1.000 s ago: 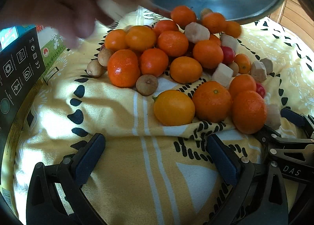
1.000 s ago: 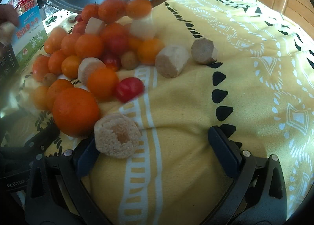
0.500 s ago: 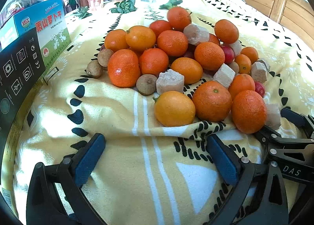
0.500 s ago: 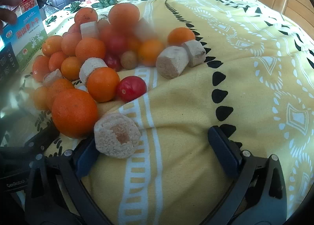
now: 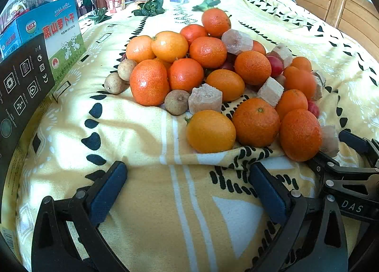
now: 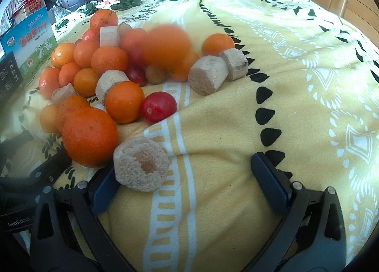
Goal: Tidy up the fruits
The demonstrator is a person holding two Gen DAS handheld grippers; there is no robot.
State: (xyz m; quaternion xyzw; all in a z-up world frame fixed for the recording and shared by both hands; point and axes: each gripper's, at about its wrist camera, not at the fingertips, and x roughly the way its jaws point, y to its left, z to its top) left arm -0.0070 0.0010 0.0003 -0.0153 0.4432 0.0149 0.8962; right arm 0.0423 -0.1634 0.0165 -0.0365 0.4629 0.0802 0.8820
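A heap of fruit lies on a yellow patterned cloth (image 5: 142,200): several oranges (image 5: 255,122), small brown longans (image 5: 176,102), red cherry tomatoes (image 6: 159,107) and beige cut chunks (image 5: 205,98). My left gripper (image 5: 187,184) is open and empty, just in front of the heap. My right gripper (image 6: 184,177) is open and empty at the heap's right side; a round beige chunk (image 6: 141,164) lies against its left finger. One orange (image 6: 165,46) is blurred in the right wrist view.
A blue and green carton (image 5: 56,34) and a black box (image 5: 21,82) stand at the left of the cloth. Green leaves (image 5: 149,7) lie at the far end. A wooden headboard (image 5: 343,11) runs along the right. The right gripper's body (image 5: 350,177) shows at the left view's right edge.
The metal bowl and the hand above the heap have gone from view. More fruit and chunks have dropped onto the heap, and one orange is still moving. Both grippers have stayed still.
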